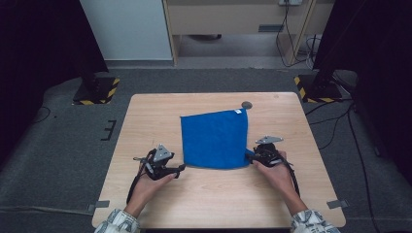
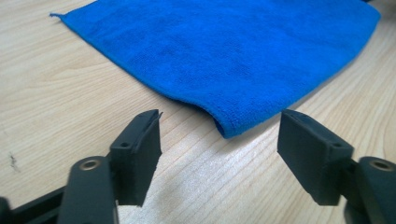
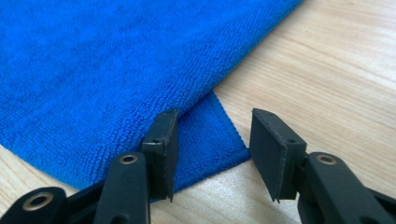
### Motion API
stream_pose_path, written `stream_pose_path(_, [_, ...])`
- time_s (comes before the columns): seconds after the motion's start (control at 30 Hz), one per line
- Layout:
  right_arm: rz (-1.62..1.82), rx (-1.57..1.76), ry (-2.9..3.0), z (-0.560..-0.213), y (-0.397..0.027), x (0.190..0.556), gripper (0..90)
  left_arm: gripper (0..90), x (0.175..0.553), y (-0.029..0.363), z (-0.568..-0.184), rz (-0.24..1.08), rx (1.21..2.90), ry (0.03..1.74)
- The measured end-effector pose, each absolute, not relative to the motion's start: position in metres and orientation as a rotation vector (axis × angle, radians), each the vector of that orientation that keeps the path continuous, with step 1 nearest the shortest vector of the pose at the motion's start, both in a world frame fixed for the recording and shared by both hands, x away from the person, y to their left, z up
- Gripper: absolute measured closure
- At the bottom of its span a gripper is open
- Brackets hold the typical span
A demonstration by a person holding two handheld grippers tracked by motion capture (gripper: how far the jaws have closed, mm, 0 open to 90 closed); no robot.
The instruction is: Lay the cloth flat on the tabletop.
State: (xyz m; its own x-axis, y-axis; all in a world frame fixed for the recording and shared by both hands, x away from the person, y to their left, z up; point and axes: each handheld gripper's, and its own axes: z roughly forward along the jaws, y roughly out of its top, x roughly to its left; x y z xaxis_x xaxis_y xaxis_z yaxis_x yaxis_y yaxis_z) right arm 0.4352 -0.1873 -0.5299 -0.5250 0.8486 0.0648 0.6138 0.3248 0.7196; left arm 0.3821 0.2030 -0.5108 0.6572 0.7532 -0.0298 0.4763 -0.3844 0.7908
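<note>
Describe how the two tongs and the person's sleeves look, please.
Both tongs, left and right, are black, each topped by a grey three-cornered plate and trailing a black cable. Close up, the jaws are flat black rectangular pads on arms with brass-coloured rivets. The sleeves are pale and patterned.

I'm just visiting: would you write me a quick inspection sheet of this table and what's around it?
Surface: pale wooden table, a small round grey spot near its far edge.
Job's things: blue cloth, folded, lying flat; white tag at a far corner.
Clutter: nothing seen.
Grippers: left tongs open, at the cloth's near corner, not touching; right tongs open over the other near corner.
Cables: one trails from each hand tool; more on the floor, far right.
Surroundings: grey carpet, black stands on yellow-striped bases, wooden furniture behind.
</note>
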Motion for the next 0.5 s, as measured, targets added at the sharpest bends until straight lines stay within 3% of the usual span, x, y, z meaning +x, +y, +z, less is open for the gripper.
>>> stream_pose_path(0.17, [0.991, 1.270, 2.270, -0.531, -0.186, 0.434, 55.0, 27.2, 0.383, 0.200, -0.514, 0.422, 2.062, 0.960])
stream_pose_path(0.37, [0.998, 1.281, 2.270, -0.530, -0.186, 0.433, 74.0, 27.2, 0.381, 0.192, -0.520, 0.393, 2.094, 0.947])
stream_pose_path(0.5, [1.005, 1.281, 2.280, -0.529, -0.186, 0.430, 81.9, 27.7, 0.382, 0.189, -0.522, 0.385, 2.097, 0.944])
